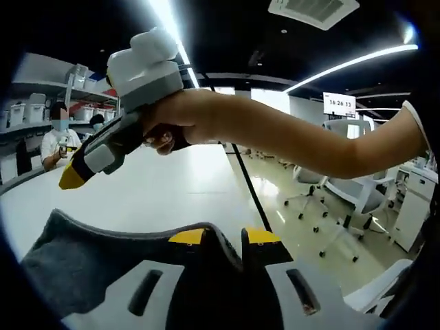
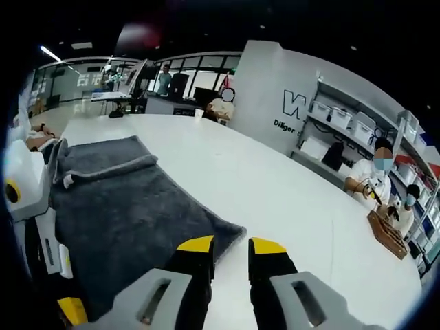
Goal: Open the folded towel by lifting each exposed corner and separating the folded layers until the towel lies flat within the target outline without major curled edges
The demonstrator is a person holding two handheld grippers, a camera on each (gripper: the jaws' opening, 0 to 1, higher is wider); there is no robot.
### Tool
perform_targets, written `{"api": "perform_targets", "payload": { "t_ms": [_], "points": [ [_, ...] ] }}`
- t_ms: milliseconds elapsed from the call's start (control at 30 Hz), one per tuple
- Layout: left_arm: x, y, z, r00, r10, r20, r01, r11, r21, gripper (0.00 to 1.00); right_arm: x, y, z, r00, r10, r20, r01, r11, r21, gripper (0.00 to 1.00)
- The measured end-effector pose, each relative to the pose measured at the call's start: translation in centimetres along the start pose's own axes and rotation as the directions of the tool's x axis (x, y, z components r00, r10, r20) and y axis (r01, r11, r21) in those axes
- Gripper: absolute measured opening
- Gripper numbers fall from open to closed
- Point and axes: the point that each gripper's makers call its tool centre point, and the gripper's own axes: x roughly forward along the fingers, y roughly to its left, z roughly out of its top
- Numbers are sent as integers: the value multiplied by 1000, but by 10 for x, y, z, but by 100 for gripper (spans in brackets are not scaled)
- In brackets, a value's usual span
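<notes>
The dark grey terry towel [image 2: 130, 213] lies on the white table [image 2: 275, 192], one edge folded back in a lighter band; the left hand-held gripper [image 1: 225, 237] has its yellow-tipped jaws clamped on a raised fold of the towel; the right hand-held gripper [image 2: 231, 246] hovers unclenched, jaws parted, just above the near corner.

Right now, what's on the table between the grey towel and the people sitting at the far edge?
In the right gripper view, nothing: bare white tabletop runs from the grey towel to the seated person at the far edge.
</notes>
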Motion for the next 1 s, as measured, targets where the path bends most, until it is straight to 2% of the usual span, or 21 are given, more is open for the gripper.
{"api": "perform_targets", "payload": {
  "t_ms": [267, 400, 500, 667, 767, 833, 1000],
  "points": [
    [-8, -1, 10, 1000, 11, 27, -11, 1000, -2, 27, -12, -5, -2, 1000, -21, -7, 21, 1000, 2, 15],
    [-10, -5, 14, 1000, 0, 29, 0, 1000, -4, 34, -14, -6, -1, 1000, -28, -5, 28, 1000, 5, 15],
    [-11, -8, 10, 1000, 3, 5, -4, 1000, 19, 37, -15, -6, -1, 999, -36, -6, 36, 999, 3, 19],
    [-12, -1, 8, 999, 52, 5, -52, 999, -12, 39, -17, -4, 0, 999, -36, -7, 36, 999, 5, 20],
    [-14, 1, 4, 998, 68, -18, -68, 998, 3, 40, -19, -4, 0, 999, -35, -9, 35, 999, 4, 20],
    [-14, 1, 4, 997, 70, -13, -70, 998, 3, 37, -20, -4, 0, 999, -35, -8, 35, 999, 4, 19],
    [-18, 9, 8, 994, 102, 37, -101, 994, -33, 24, -22, -4, 5, 999, -34, 0, 34, 999, -4, 17]
  ]
}}
